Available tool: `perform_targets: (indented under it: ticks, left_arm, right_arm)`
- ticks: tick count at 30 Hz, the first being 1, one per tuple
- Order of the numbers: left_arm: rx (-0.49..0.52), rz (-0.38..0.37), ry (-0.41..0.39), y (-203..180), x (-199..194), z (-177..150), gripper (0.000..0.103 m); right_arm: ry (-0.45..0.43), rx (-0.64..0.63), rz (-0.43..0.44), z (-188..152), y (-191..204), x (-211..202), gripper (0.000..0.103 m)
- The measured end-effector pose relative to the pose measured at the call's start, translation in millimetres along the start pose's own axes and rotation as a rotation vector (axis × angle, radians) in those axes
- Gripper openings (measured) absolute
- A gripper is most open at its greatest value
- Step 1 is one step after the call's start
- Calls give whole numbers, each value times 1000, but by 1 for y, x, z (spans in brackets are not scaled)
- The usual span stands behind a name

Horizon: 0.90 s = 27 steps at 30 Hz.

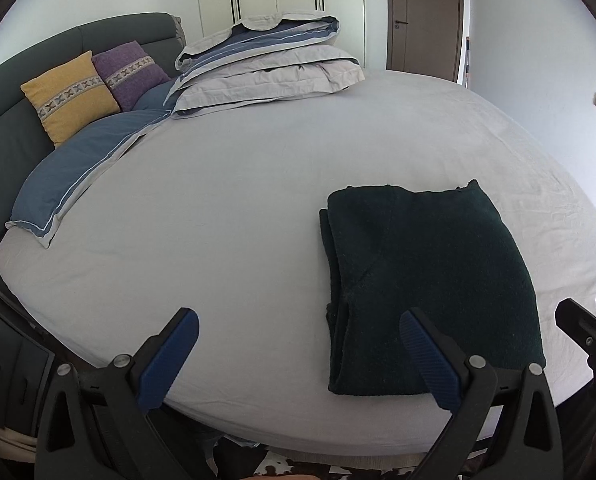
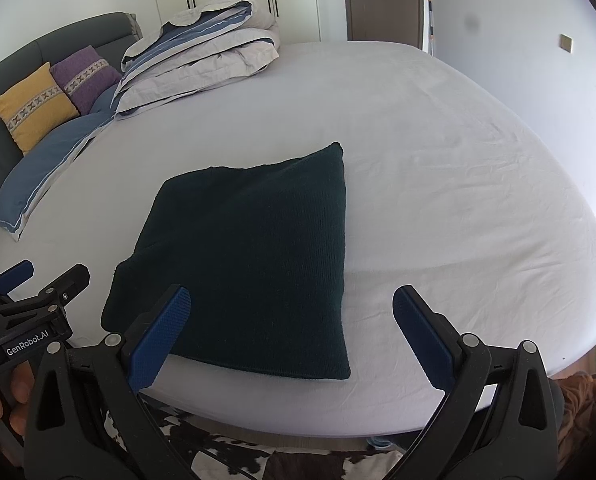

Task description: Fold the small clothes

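A dark green knitted garment (image 1: 425,280) (image 2: 250,256) lies folded into a flat rectangle near the front edge of the bed. My left gripper (image 1: 298,344) is open above the bed's front edge, its right finger over the garment's near left corner, nothing between the fingers. My right gripper (image 2: 292,320) is open too, its left finger over the garment's near edge, its right finger over bare sheet. The other gripper (image 2: 26,280) shows at the left of the right wrist view, held by a hand (image 2: 2,396).
The bed has a light grey sheet (image 1: 238,220) (image 2: 437,184). A folded duvet (image 1: 266,64) (image 2: 202,56), a blue pillow (image 1: 70,184) and yellow (image 1: 70,92) and purple cushions (image 1: 130,74) lie at the headboard end. A door (image 1: 425,12) stands beyond the bed.
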<state>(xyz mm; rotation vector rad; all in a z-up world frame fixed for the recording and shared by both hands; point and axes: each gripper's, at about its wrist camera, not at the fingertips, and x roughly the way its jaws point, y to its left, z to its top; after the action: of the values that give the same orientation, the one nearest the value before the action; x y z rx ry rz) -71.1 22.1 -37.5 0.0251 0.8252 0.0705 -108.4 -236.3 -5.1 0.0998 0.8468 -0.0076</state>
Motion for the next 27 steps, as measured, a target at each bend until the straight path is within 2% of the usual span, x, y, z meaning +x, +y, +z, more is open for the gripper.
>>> perform_targets:
  ticks: [27]
  left_arm:
    - [3, 2, 10, -1, 2, -4, 103]
  right_arm:
    - [8, -4, 2, 0, -2, 5, 103]
